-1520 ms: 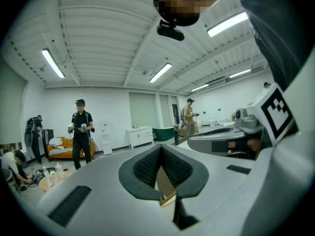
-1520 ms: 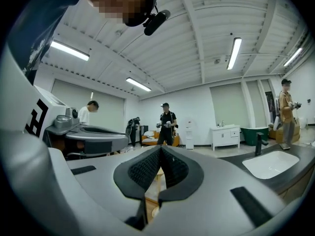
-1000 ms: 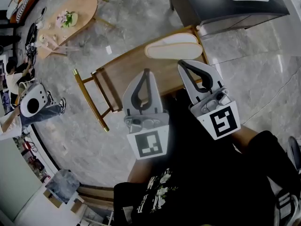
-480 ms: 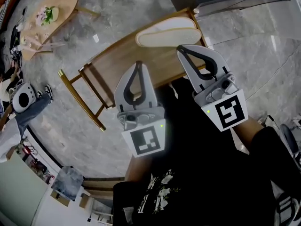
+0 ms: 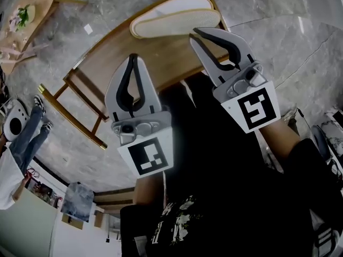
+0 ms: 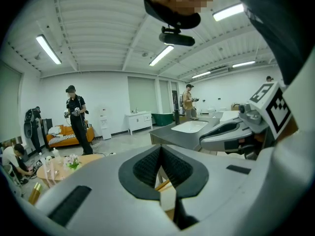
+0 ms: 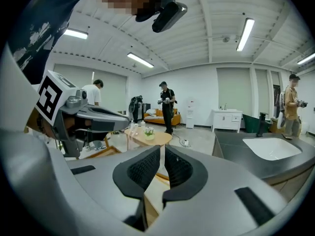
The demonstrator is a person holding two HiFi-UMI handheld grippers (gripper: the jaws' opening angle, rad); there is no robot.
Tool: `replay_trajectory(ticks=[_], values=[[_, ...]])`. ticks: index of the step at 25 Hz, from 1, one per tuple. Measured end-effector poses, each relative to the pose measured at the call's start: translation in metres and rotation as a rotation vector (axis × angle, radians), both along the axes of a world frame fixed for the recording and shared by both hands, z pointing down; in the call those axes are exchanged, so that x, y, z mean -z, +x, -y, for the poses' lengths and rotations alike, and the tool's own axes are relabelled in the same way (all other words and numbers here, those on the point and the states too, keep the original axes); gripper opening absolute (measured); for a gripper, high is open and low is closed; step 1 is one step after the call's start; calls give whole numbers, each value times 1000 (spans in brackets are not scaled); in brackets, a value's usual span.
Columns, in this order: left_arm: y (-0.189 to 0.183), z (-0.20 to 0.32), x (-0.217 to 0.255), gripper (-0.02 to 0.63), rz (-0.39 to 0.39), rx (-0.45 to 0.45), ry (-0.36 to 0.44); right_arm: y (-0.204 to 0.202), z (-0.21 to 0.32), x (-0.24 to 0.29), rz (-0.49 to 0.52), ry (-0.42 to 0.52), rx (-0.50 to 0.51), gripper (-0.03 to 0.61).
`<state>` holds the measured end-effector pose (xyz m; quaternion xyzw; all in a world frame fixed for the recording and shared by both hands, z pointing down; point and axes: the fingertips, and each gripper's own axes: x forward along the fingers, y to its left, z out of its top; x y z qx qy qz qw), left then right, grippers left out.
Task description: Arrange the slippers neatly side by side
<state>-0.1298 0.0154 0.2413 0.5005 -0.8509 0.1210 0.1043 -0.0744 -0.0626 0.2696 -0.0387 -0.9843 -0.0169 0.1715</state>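
Left tongs (image 5: 133, 59) pressed together, empty, held over bench (image 5: 171, 55) middle. Right tongs (image 5: 194, 33) just opening, nothing between jaws, tips over bench's far end. Slippers (image 5: 174, 15) lie together on bench's far end.

Grey marble floor (image 5: 300, 47), wooden bench (image 5: 166, 52)

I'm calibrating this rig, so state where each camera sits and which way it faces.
Head view: on the person's head, facing steeply down at the wooden bench and slipper; shows left tool, right tool, dark shirt.
Left gripper view: on the left tool, facing across the room along its shut jaws; right tool at right.
Right gripper view: on the right tool, along its empty jaws, opening slightly; left tool at left.
Shared: both gripper views see the flower table and sink counter.
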Motion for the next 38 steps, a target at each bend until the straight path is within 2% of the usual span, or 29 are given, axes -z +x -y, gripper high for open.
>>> replay_trajectory(ticks=[4,10,15,21,25,29,36,37,38], values=[[1,7,-14,2,-21,-8,-23,5,18,-22,-53,18,-18,5],[0,14,-32,2,-48,-24,-44,-1,34,-67,-157,18,4,102],[0,14,-40,2,-66,-23,-60,-11,40,-95,-209,33,47,125],[3,12,-46,2,-71,-32,-69,-30,35,-119,-281,76,313,140],[0,10,-51,2,-84,-11,-73,-44,34,-128,-314,110,437,140],[-2,11,-52,2,-94,-2,-79,-50,29,-145,-415,103,559,140],[-3,8,-56,2,-99,22,-81,-51,19,-171,-532,107,667,140],[-4,8,-55,2,-95,26,-79,-50,18,-173,-543,104,672,134],[-4,7,-54,2,-91,28,-77,-50,17,-175,-553,99,676,100]])
